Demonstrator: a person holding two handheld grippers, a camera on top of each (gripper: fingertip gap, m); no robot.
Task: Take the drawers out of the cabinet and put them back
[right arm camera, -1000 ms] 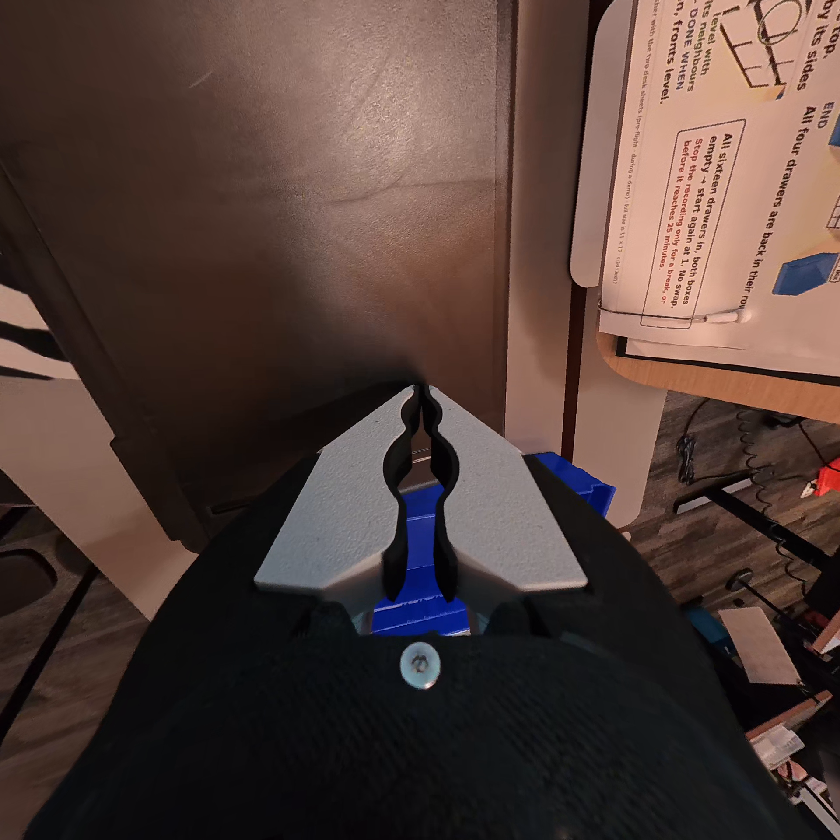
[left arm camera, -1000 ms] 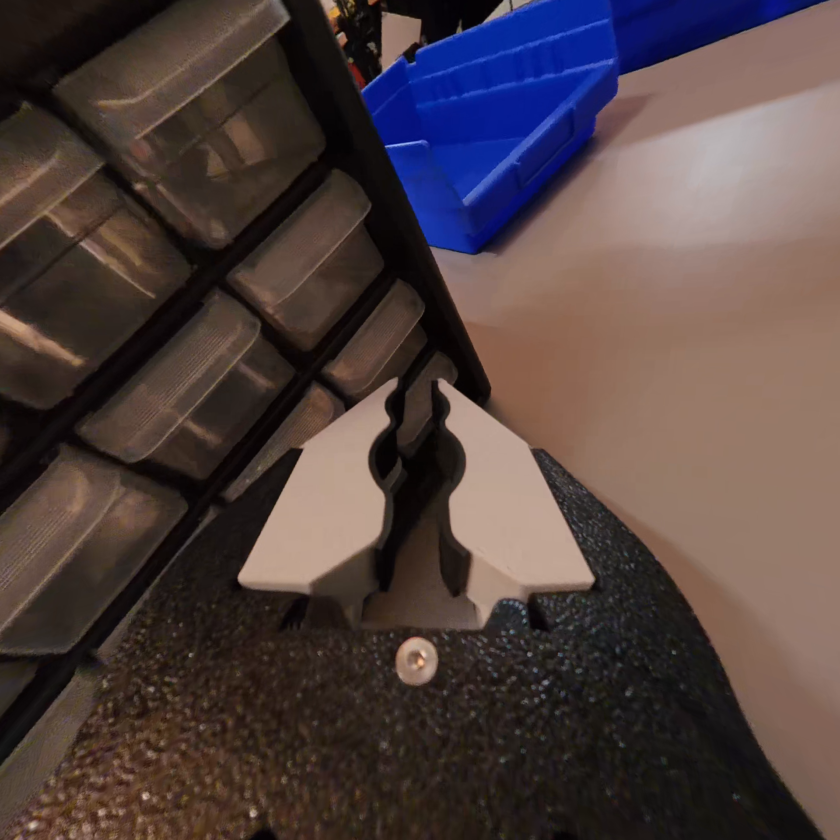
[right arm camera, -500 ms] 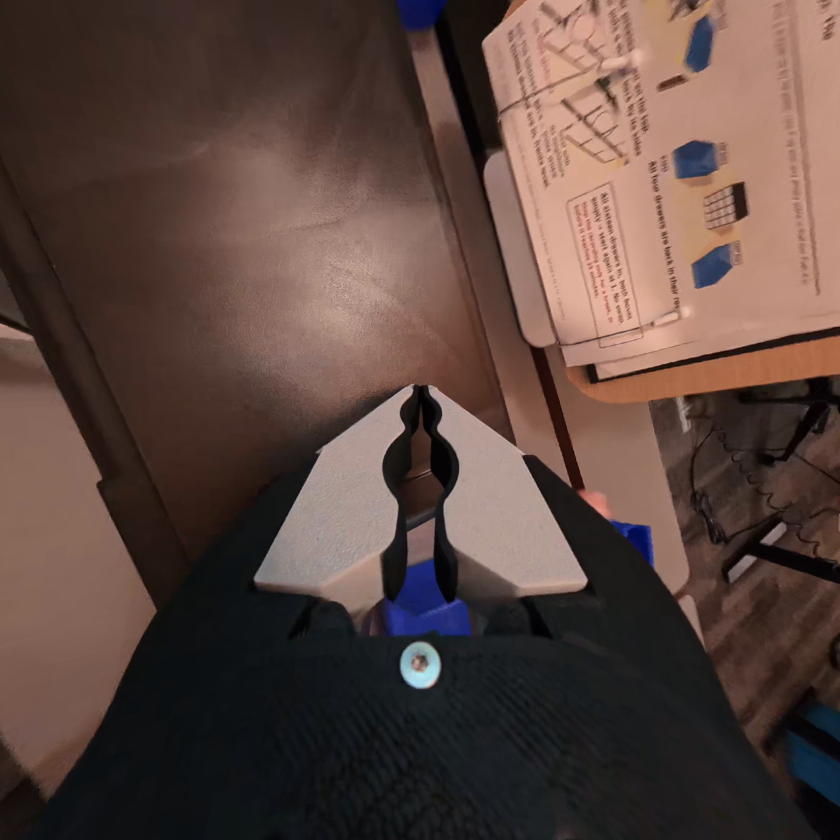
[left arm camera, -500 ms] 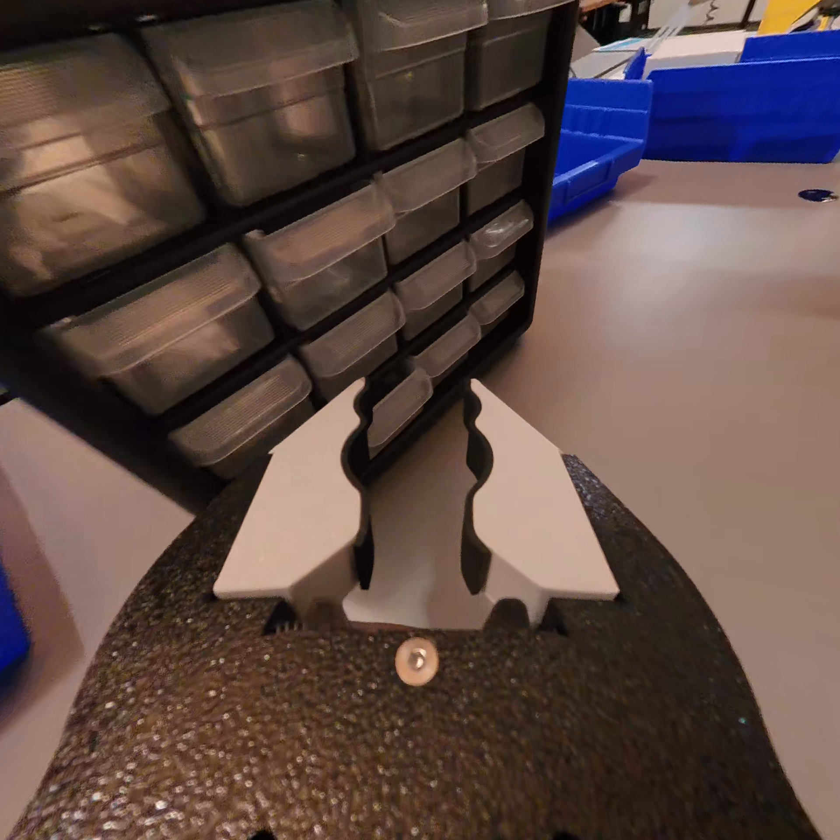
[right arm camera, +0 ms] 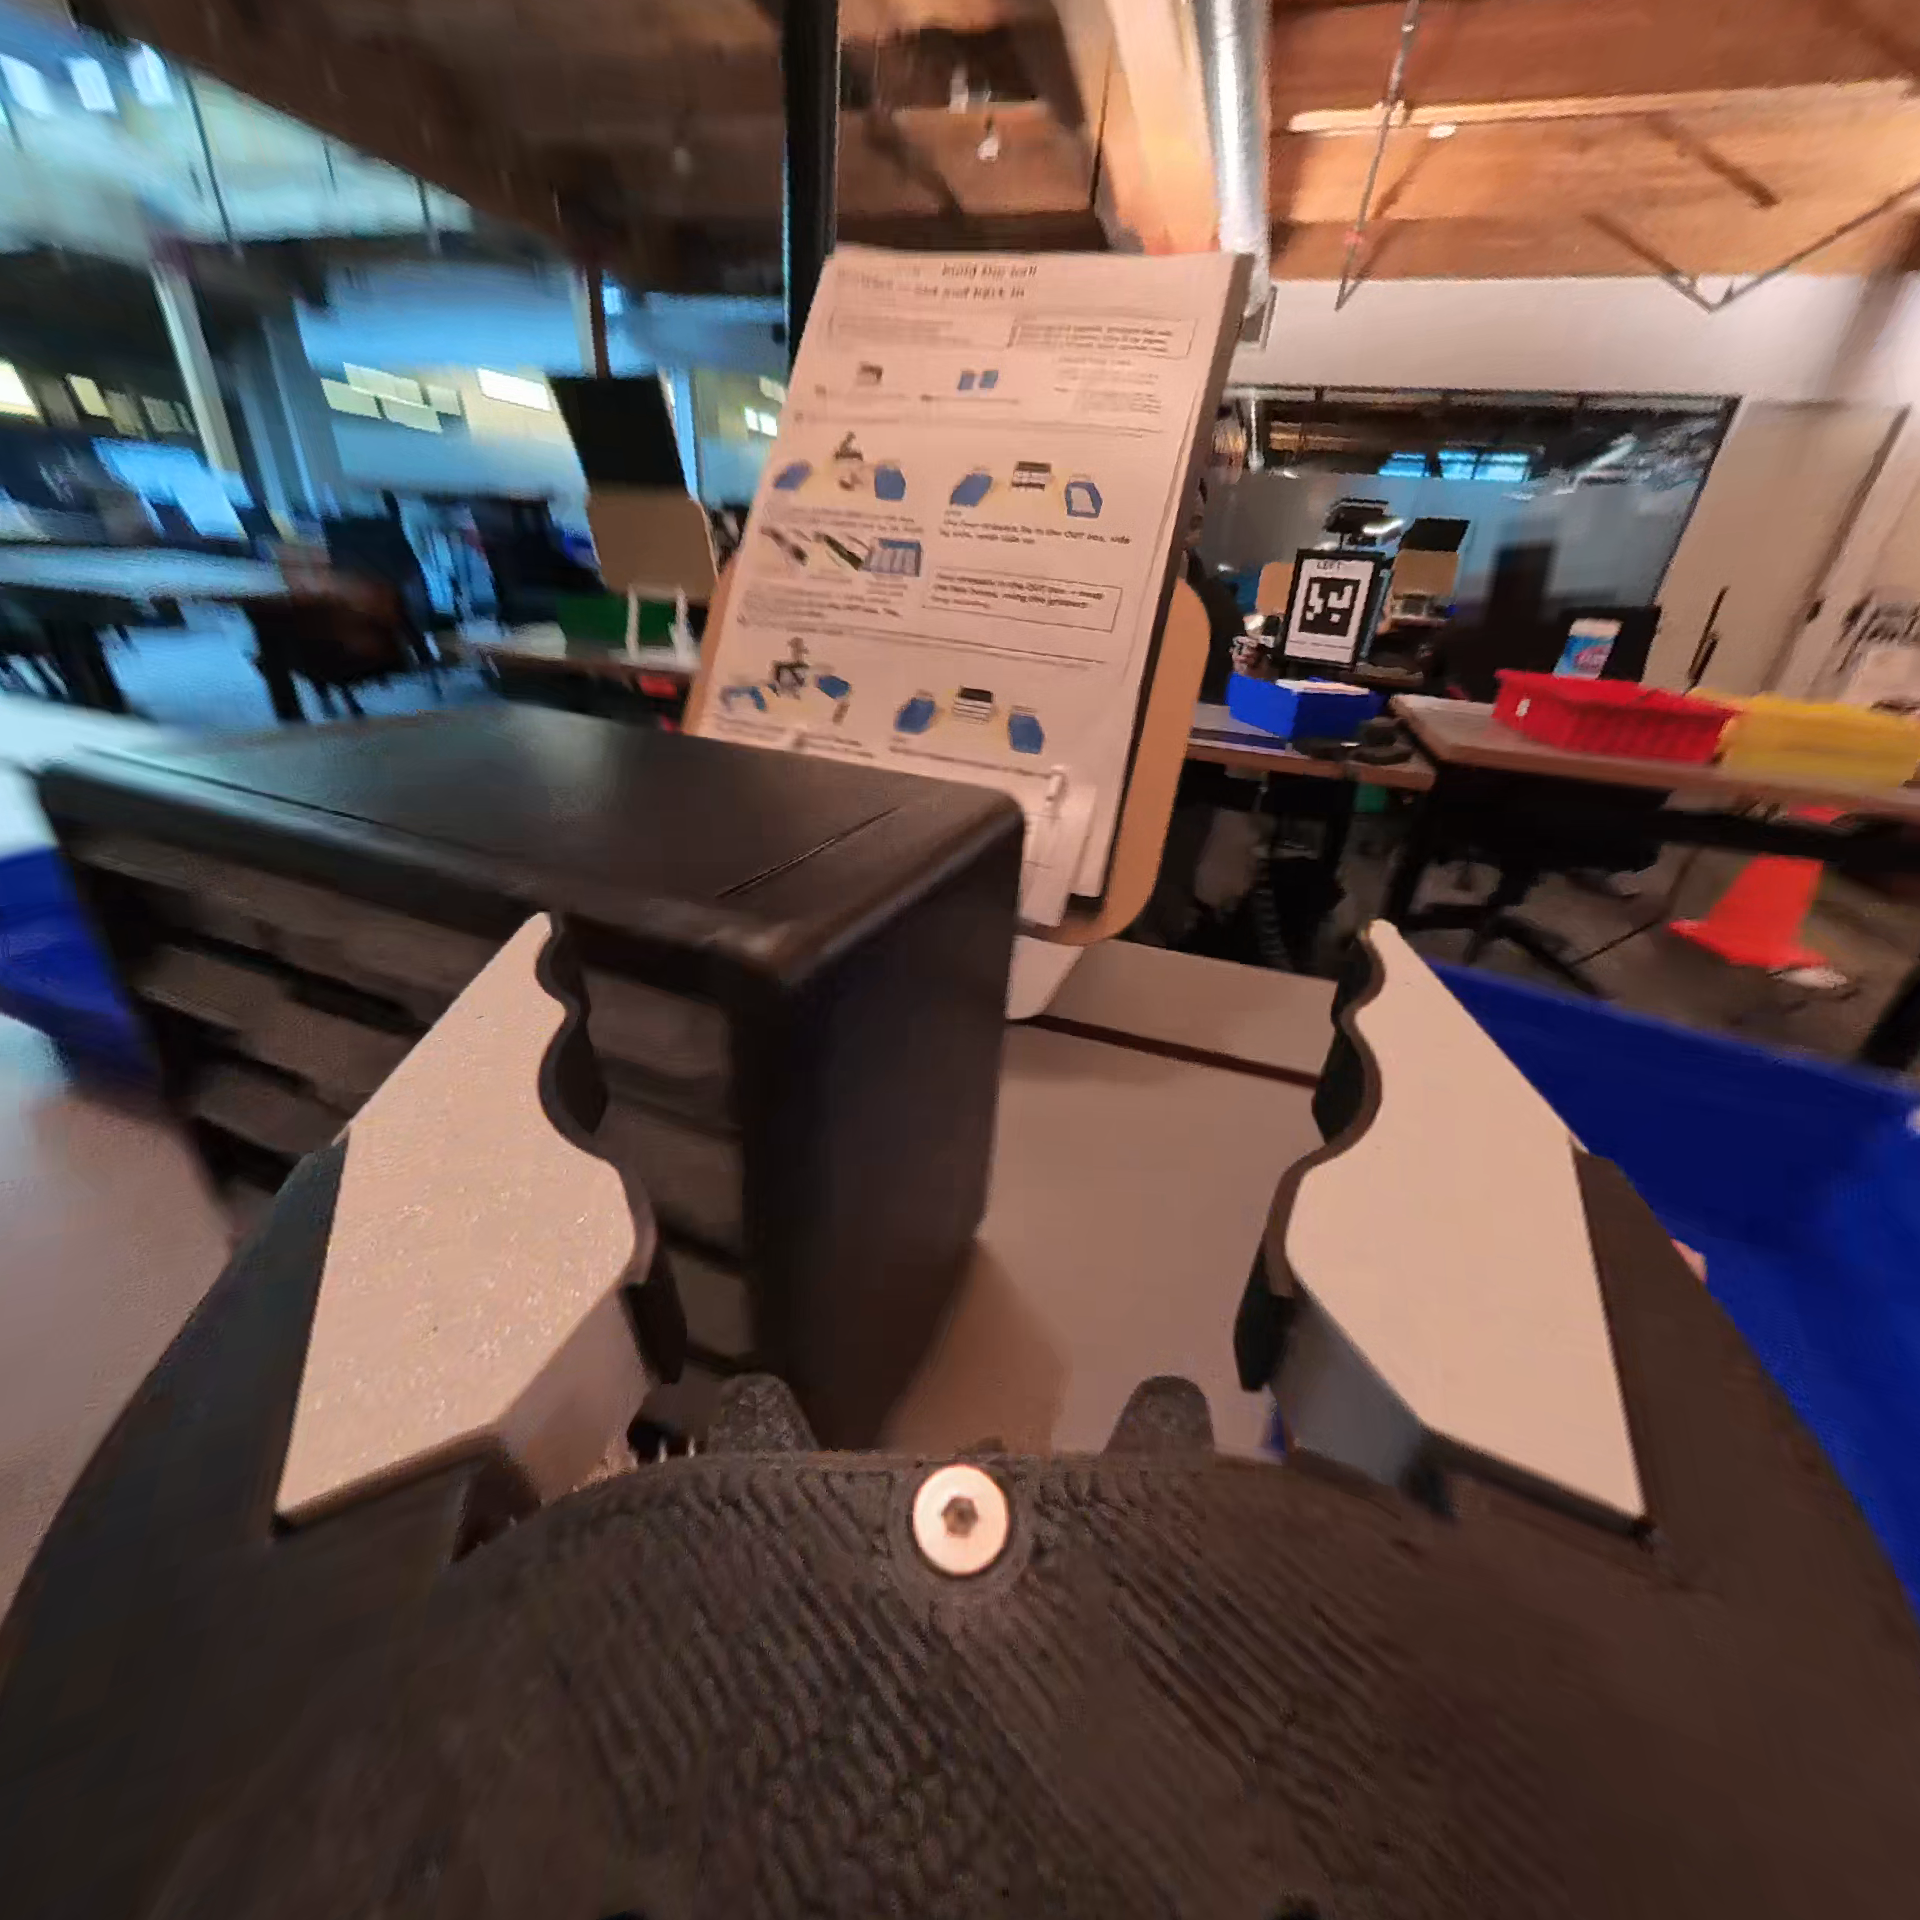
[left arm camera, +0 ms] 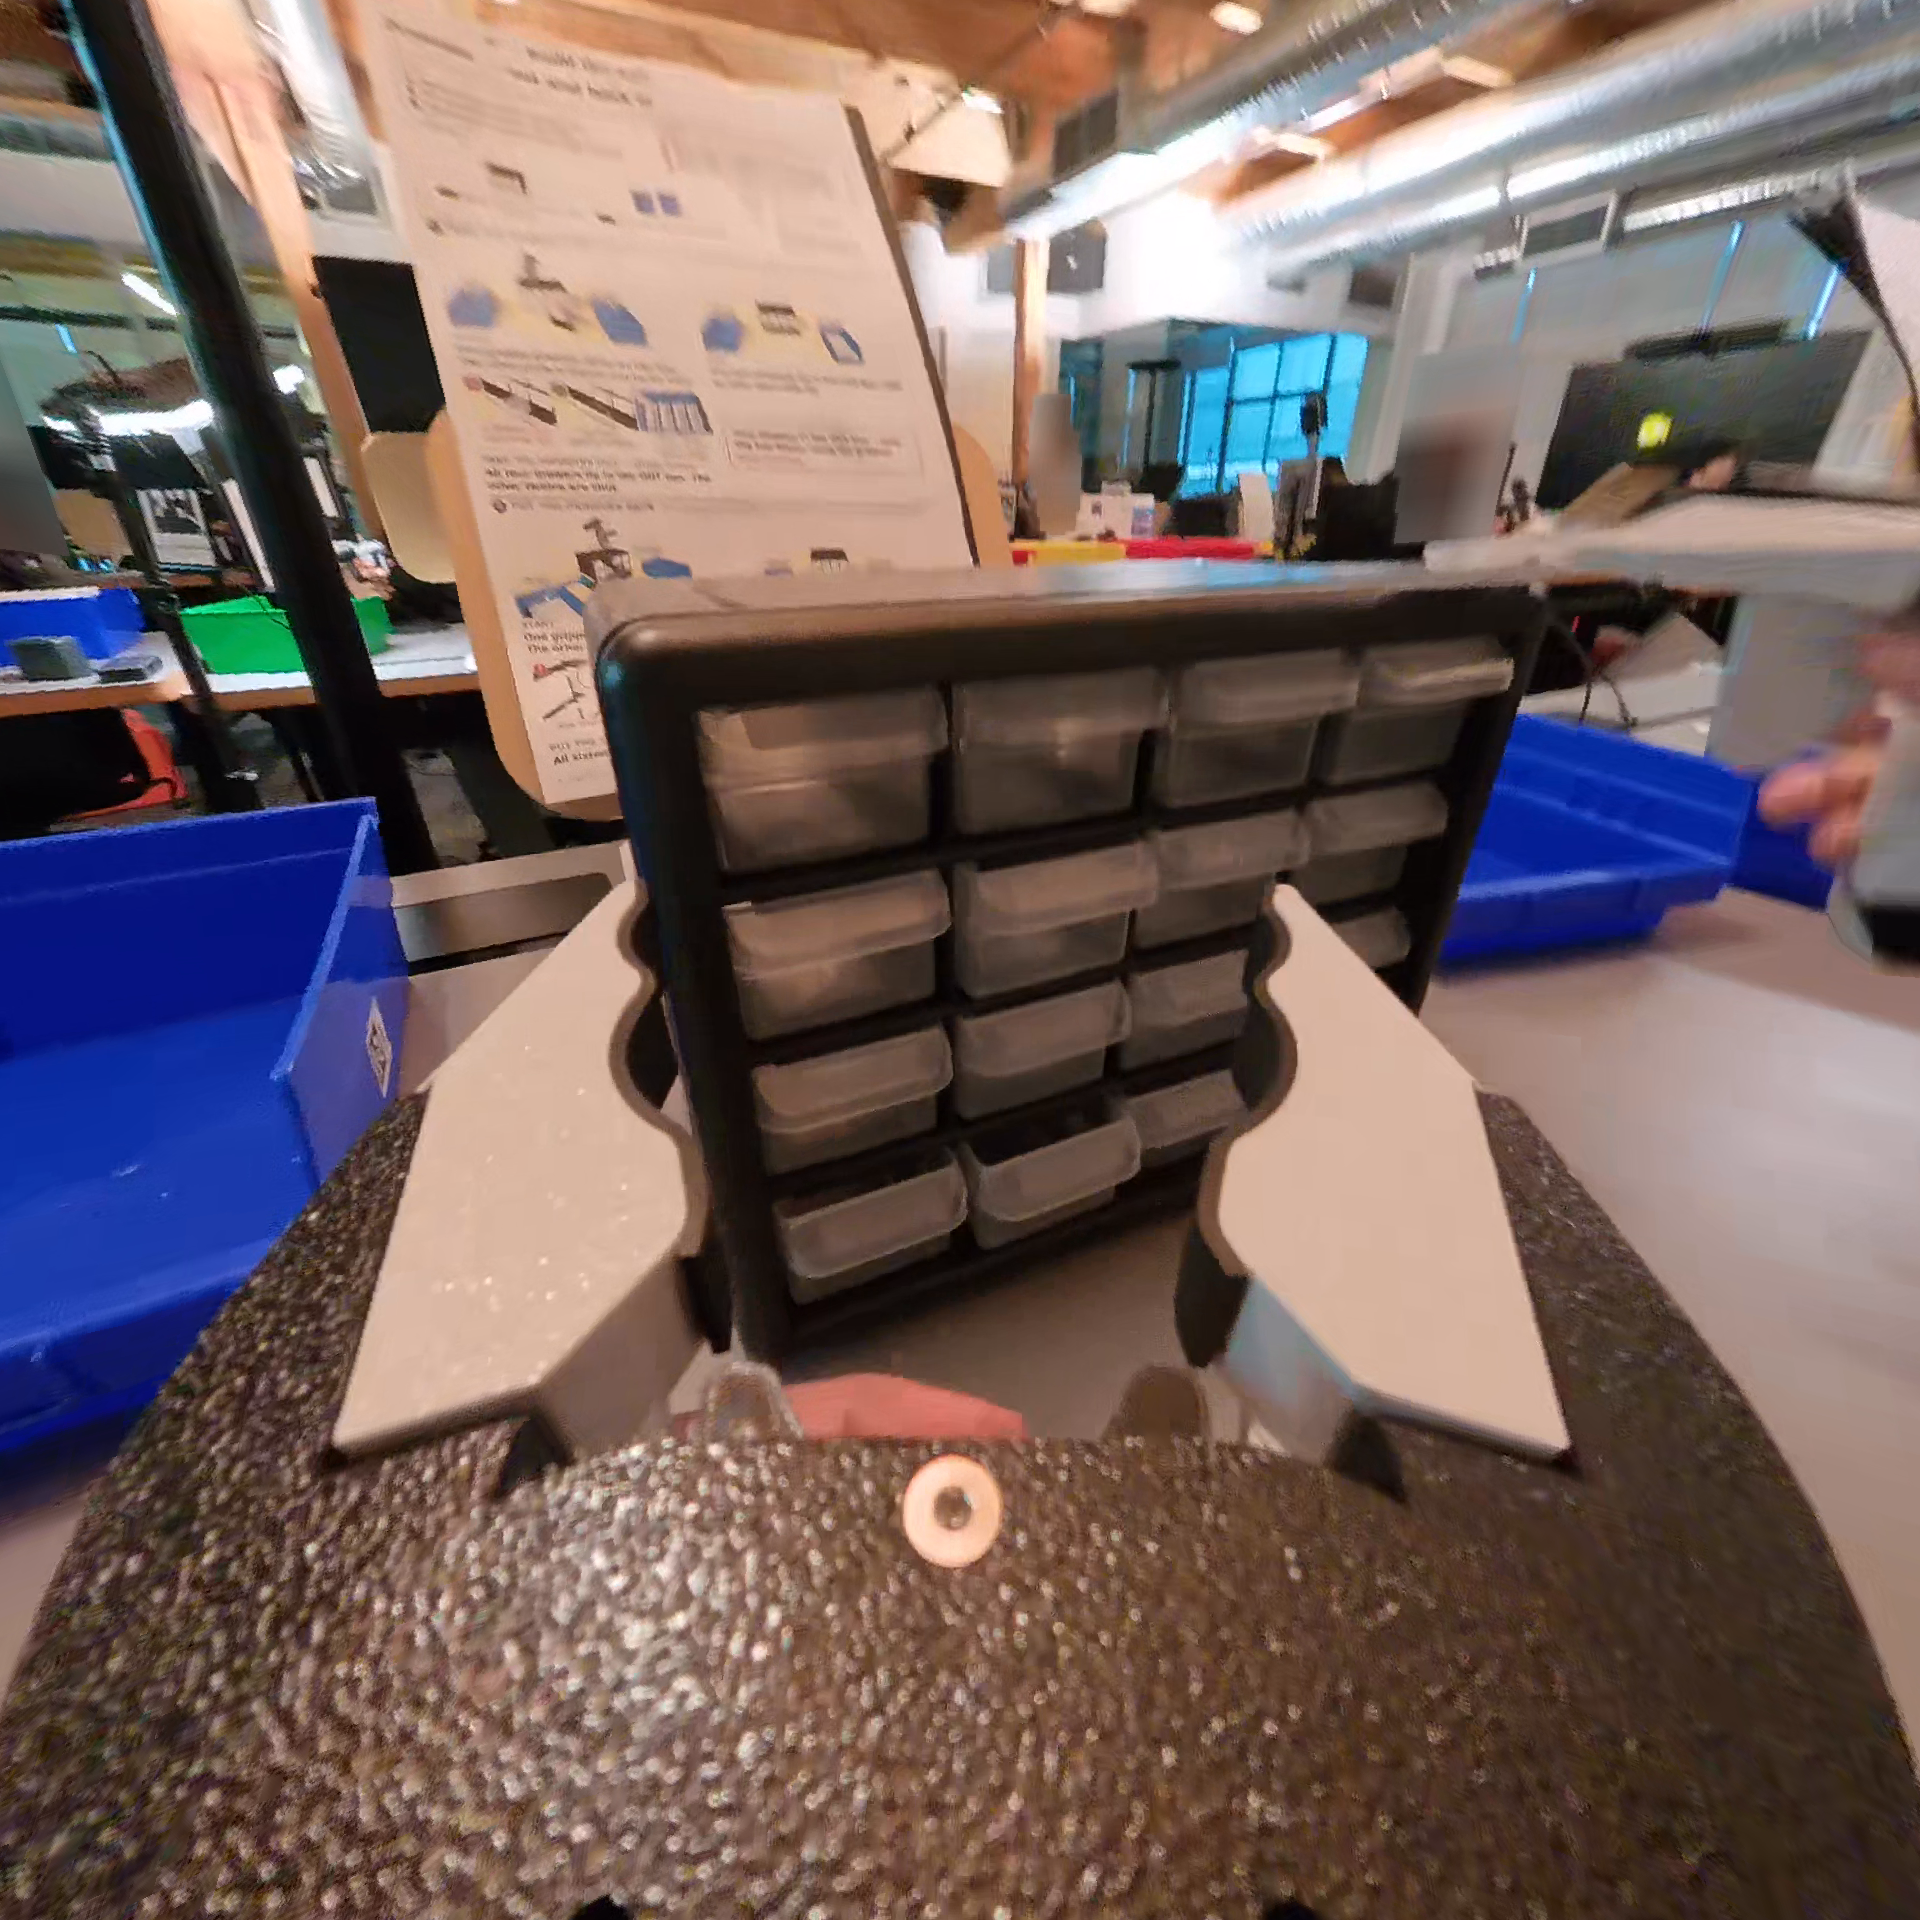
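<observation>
- The left hand-held gripper [left arm camera: 951, 1039] is spread wide and holds nothing; it faces the front of the cabinet [left arm camera: 1049, 935] from a short way off, not touching it.
- The cabinet, a black frame, stands upright on the grey table [left arm camera: 1621, 1122], with four columns of clear drawers [left arm camera: 831, 774] seated in their slots; the lower right ones are hidden behind the gripper's right finger.
- The right hand-held gripper [right arm camera: 956, 1039] is also fully spread and empty, near the cabinet's right front corner [right arm camera: 883, 1039]; its left finger overlaps the drawer fronts in the picture, but contact cannot be told.
- In the left wrist view, the right hand-held gripper [left arm camera: 1714, 561] shows blurred at the upper right, near the cabinet's top corner.
- A blue bin [left arm camera: 177, 1091] stands just left of the cabinet, and another blue bin [left arm camera: 1579, 831] sits to its right, behind.
- An instruction sheet on a wooden stand [left arm camera: 675, 395] rises close behind the cabinet.
- Farther tables carry a green bin [left arm camera: 249, 634], a red tray [right arm camera: 1605, 712] and a yellow tray [right arm camera: 1818, 738].
- An orange cone [right arm camera: 1756, 920] lies on the floor beyond the table.
</observation>
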